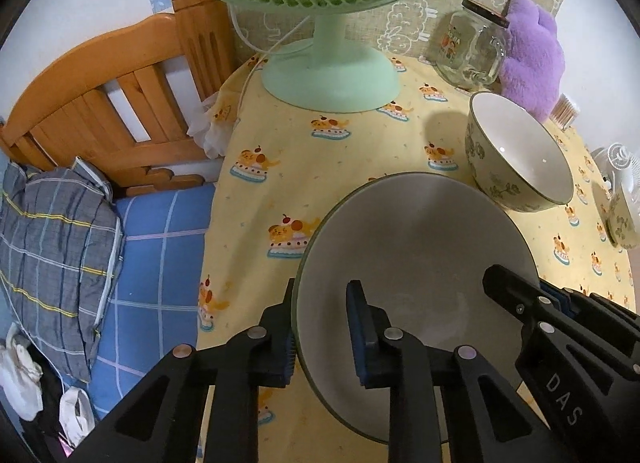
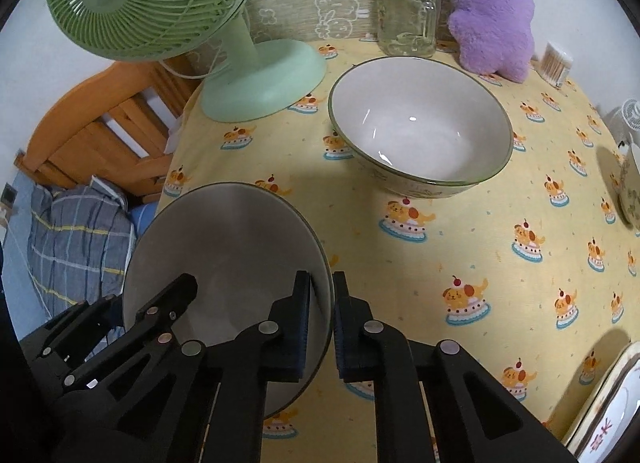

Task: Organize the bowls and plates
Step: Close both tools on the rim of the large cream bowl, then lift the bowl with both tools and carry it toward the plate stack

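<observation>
A white bowl with a green rim (image 1: pixel 416 247) is held above the yellow tablecloth (image 1: pixel 304 167) by both grippers. My left gripper (image 1: pixel 320 335) straddles its left rim, one pad outside and one inside, with some gap on the inner side. My right gripper (image 2: pixel 322 327) is shut on its right rim; the same bowl (image 2: pixel 228 247) shows in the right wrist view. The right gripper's fingers (image 1: pixel 516 291) show at the bowl's right edge. A second, floral bowl (image 2: pixel 420 127) stands on the table further back; it also shows in the left wrist view (image 1: pixel 520 151).
A green fan (image 2: pixel 256 79) stands at the back left. A glass jar (image 2: pixel 408 7), a purple plush (image 2: pixel 492 11) and a box of swabs (image 2: pixel 556 63) line the back. A floral dish (image 2: pixel 628 195) sits at the right edge, a plate (image 2: pixel 608 403) at the front right. A bed (image 1: pixel 132 247) lies left.
</observation>
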### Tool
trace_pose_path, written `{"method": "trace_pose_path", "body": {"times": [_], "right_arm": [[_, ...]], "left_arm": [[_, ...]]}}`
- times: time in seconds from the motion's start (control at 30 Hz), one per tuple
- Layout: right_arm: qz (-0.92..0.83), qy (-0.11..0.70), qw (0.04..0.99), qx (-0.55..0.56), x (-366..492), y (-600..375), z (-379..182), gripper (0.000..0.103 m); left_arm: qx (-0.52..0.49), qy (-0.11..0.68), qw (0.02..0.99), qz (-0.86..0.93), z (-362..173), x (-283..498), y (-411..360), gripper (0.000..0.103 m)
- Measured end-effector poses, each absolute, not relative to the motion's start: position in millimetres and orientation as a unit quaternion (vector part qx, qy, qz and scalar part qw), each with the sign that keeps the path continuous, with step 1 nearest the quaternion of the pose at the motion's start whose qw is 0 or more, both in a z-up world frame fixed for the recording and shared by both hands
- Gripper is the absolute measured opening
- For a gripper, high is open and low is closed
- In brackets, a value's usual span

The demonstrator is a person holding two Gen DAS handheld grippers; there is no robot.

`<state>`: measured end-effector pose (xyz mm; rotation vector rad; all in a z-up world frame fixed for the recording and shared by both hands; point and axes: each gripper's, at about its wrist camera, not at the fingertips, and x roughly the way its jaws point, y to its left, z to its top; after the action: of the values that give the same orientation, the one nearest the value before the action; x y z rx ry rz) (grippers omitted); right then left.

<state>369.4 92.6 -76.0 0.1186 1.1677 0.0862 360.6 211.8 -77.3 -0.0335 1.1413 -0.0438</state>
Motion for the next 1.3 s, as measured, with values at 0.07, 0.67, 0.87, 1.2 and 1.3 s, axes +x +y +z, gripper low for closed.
{"method": "trace_pose_path", "body": {"times": [0.07,0.67,0.87,1.2,1.3], "right_arm": [[0.042,0.554,0.83,0.057,368,92,-76,0.013],[0.027,0.568,0.821,0.058,313,68,-64,0.013],[0.016,0.566,0.822,0.061,282,58,-55,0.013],[-0.011,0.566,0.821,0.081,231,36,-43,0.013],[-0.015,0.568,0.819,0.082,219,28,-41,0.013]], "left_arm": [[-0.014,0.54,0.841,-0.02,-76,359,211,0.02],[-0.008,0.552,0.833,-0.032,-68,305,186,0.02],[-0.009,0.559,0.828,-0.042,-63,278,176,0.02],[0.007,0.563,0.824,-0.067,-53,240,153,0.02],[0.011,0.567,0.821,-0.072,-54,231,145,0.02]]}}
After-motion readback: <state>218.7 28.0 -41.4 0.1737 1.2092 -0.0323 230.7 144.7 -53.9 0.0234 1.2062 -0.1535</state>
